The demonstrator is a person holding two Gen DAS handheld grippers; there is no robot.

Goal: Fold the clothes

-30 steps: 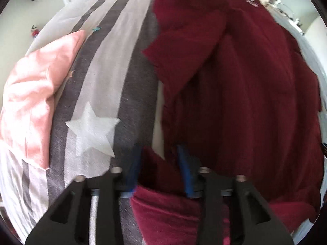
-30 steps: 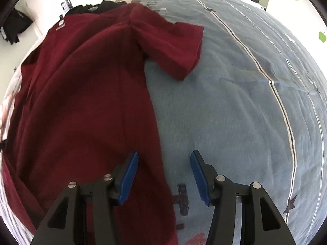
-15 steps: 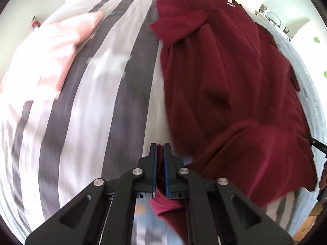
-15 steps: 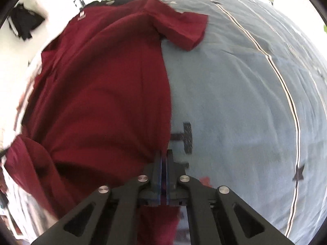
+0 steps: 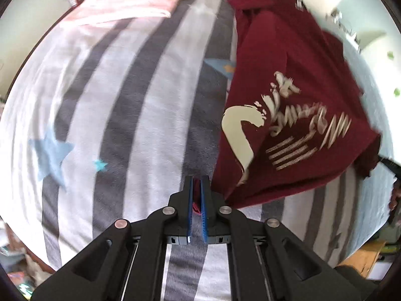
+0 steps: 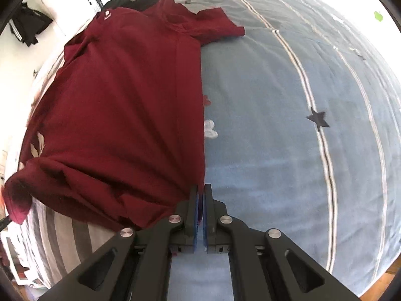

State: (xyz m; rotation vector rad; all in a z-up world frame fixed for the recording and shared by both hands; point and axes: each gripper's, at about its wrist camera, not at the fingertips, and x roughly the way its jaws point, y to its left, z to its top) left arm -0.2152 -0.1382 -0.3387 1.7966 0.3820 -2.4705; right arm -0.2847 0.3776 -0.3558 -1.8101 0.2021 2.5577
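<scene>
Soft maroon shirt [image 6: 125, 105] (cream print), striped bedspread [image 5: 140, 115]

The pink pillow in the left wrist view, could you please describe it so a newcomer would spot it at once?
Start from the striped bedspread that fills the left wrist view and follow its grey stripes to the far end. The pink pillow lies there, left of the red T-shirt. It is the only pale pink thing, plain and unprinted.

— Can you read what's printed on that maroon T-shirt [image 5: 288, 95]?

— Not really. There's a cream graphic [image 5: 285, 135] with lettering and some stripes, but it's upside down and blurred. The small white neck label [image 6: 106, 15] is too tiny to make out.

— Anything on the bedspread [image 6: 275, 125]?

— Only stars and stripes, no words.
</scene>
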